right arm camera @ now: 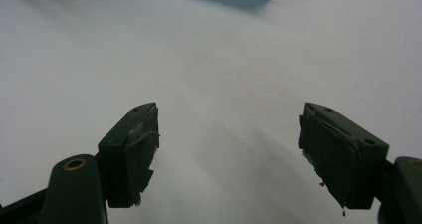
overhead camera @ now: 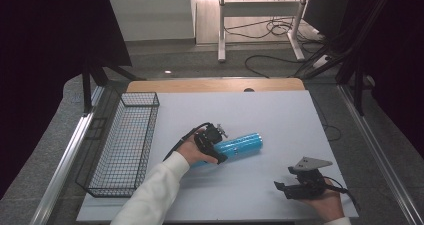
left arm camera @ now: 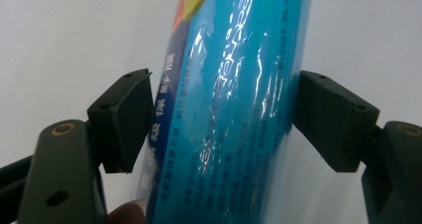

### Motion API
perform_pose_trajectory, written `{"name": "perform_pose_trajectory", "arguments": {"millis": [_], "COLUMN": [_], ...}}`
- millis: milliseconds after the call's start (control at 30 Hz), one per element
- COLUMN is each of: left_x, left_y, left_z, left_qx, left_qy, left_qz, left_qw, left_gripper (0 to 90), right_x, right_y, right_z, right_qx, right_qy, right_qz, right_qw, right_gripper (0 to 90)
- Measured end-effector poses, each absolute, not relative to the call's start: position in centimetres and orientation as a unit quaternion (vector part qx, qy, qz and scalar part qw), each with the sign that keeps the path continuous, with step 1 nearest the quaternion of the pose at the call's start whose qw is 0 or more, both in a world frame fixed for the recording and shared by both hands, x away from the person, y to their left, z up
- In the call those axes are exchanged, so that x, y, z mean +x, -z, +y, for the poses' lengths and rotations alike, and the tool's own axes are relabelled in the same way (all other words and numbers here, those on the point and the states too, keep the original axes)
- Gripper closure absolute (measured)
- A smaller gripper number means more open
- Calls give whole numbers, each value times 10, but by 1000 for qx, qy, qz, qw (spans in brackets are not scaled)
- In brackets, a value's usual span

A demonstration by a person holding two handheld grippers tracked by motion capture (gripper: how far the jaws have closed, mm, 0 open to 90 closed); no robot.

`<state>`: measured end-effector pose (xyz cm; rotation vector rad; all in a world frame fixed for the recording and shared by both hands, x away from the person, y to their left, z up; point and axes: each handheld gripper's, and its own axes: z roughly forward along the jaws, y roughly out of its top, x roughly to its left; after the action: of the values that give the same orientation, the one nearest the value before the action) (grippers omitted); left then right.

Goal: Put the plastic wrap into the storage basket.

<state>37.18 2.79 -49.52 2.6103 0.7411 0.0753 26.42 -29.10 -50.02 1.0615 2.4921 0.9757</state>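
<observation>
Left gripper view: my left gripper (left arm camera: 221,119) straddles blue tube (left arm camera: 234,104) mid-worktop, pads touching film wrap, clamped. Looks light, slick, crushable; grip mid-body, gently. Right gripper (right arm camera: 229,149) apart, idle near right.

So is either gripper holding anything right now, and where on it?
The left gripper has its jaws around the blue roll at its near end, pads against the wrapper. The right gripper stands open over the table, holding nothing.
</observation>
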Motion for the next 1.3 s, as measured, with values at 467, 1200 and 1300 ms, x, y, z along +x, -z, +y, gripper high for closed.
{"name": "perform_pose_trajectory", "arguments": {"millis": [467, 1200, 1300], "left_x": [374, 378, 377], "left_y": [501, 472, 461], "left_z": [17, 34, 40], "left_qx": [952, 947, 944], "left_qy": [-28, -9, -17], "left_qz": [251, 286, 295], "left_qw": [174, 149, 147], "left_gripper": [273, 306, 308], "right_x": [264, 263, 263], "right_y": [501, 498, 497], "right_z": [-291, -294, -294], "right_qx": [369, 380, 381], "right_qy": [-325, -331, -333], "right_qz": [860, 850, 849], "right_qw": [138, 153, 152], "right_gripper": [244, 251, 253]}}
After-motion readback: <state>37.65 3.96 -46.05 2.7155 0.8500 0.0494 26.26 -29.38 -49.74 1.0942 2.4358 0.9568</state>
